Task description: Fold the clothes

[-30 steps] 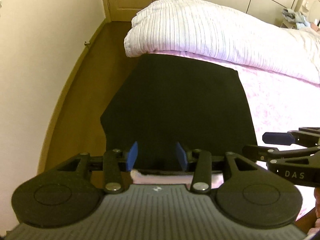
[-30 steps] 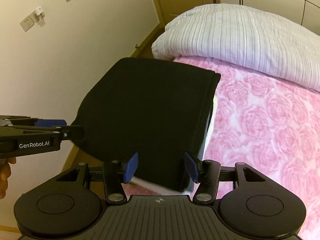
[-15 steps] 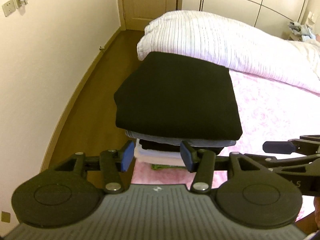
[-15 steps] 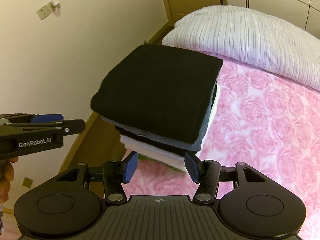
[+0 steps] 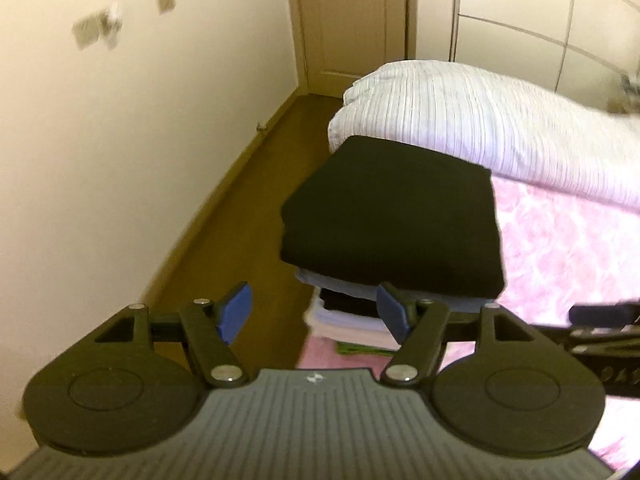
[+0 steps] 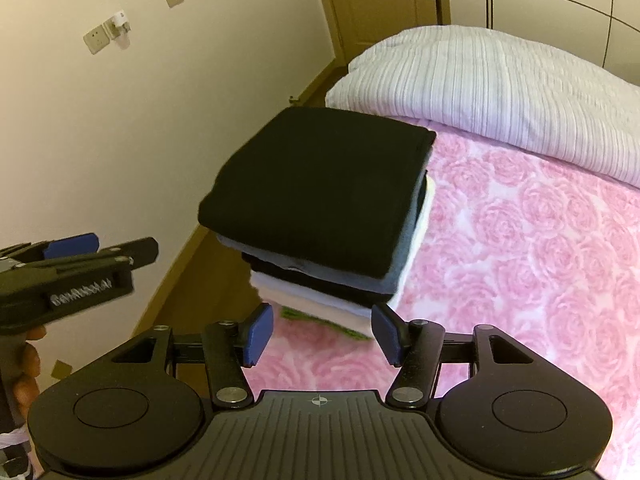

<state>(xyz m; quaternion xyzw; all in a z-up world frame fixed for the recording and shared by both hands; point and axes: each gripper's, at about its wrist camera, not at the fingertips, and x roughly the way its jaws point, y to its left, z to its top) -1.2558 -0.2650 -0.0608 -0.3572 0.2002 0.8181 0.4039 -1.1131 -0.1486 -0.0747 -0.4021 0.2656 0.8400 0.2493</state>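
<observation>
We had just let go. The folded black garment [image 6: 320, 188] lay flat on top of the stack of clothes [image 6: 332, 280] at the corner of the bed [image 6: 540, 260], no longer hanging between our tongs as it did a second ago. Our left tongs [image 5: 314, 312] were opening wide with nothing between the blue pads, the stack well clear ahead of them. Our right tongs [image 6: 324, 334] were spreading a little too, and they held nothing either; pink bedspread showed in the gap. Both had backed away from the pile and lifted, so the whole stack came into view where a second ago black cloth filled it. The striped duvet [image 6: 500, 92] sat just behind the pile. We judged this garment done: folded, stacked, edges fairly square. Whether more clothes waited to be folded, we could not tell from here.
</observation>
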